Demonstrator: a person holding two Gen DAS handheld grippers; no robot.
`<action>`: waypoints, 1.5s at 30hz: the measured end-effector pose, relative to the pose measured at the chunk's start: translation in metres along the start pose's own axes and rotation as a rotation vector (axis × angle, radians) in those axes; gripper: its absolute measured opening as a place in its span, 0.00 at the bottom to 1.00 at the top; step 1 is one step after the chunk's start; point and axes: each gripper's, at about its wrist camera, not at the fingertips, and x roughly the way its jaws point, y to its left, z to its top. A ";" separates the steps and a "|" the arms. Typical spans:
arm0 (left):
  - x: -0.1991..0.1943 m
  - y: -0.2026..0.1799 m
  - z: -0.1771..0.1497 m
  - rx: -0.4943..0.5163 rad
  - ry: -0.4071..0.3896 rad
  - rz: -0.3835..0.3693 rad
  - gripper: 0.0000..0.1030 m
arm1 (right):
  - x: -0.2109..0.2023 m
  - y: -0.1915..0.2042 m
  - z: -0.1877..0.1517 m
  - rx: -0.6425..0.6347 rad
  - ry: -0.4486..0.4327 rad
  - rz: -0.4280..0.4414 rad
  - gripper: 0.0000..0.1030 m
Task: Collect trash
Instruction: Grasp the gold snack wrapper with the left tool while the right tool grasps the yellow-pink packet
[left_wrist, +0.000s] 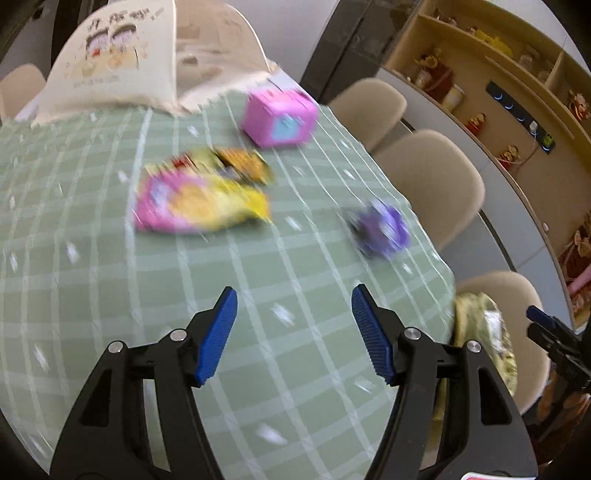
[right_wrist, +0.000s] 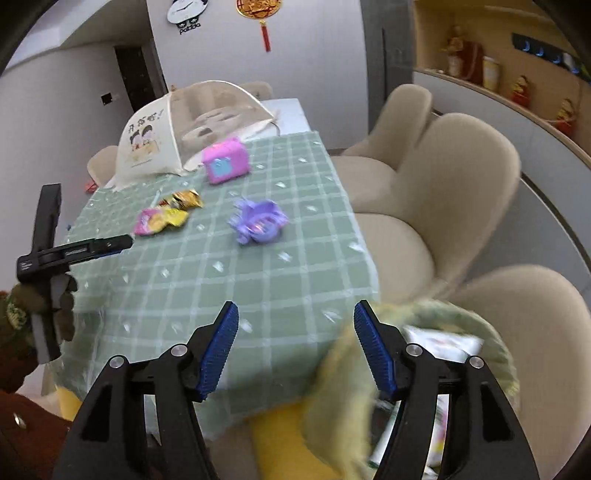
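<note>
Two crumpled snack wrappers lie mid-table: a pink-and-yellow wrapper (left_wrist: 201, 205) (right_wrist: 159, 219) and, just behind it, an orange-and-yellow wrapper (left_wrist: 240, 166) (right_wrist: 183, 199). My left gripper (left_wrist: 294, 291) hangs open above the green checked tablecloth (left_wrist: 110, 295), short of the wrappers, with nothing between its fingers; the right wrist view shows it side-on (right_wrist: 110, 245). My right gripper (right_wrist: 296, 305) is open and empty over the table's near corner. A yellow-green fabric bag (right_wrist: 424, 350) (left_wrist: 480, 332) sits beside its right finger, with a white wrapper (right_wrist: 443, 343) inside.
A pink box (left_wrist: 280, 118) (right_wrist: 225, 162) and a purple toy (left_wrist: 380, 229) (right_wrist: 258, 221) also lie on the cloth. A mesh food cover (left_wrist: 122, 62) (right_wrist: 177, 129) stands at the far end. Beige chairs (left_wrist: 432, 177) (right_wrist: 461, 177) line the right side.
</note>
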 end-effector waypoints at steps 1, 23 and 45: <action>0.002 0.007 0.007 0.012 -0.005 0.004 0.59 | 0.008 0.013 0.008 -0.005 -0.002 0.008 0.60; 0.145 0.061 0.123 0.415 0.301 -0.136 0.36 | 0.112 0.105 0.050 -0.029 0.145 -0.070 0.60; -0.046 0.221 0.038 -0.278 0.003 0.062 0.18 | 0.252 0.232 0.087 0.087 0.250 0.161 0.60</action>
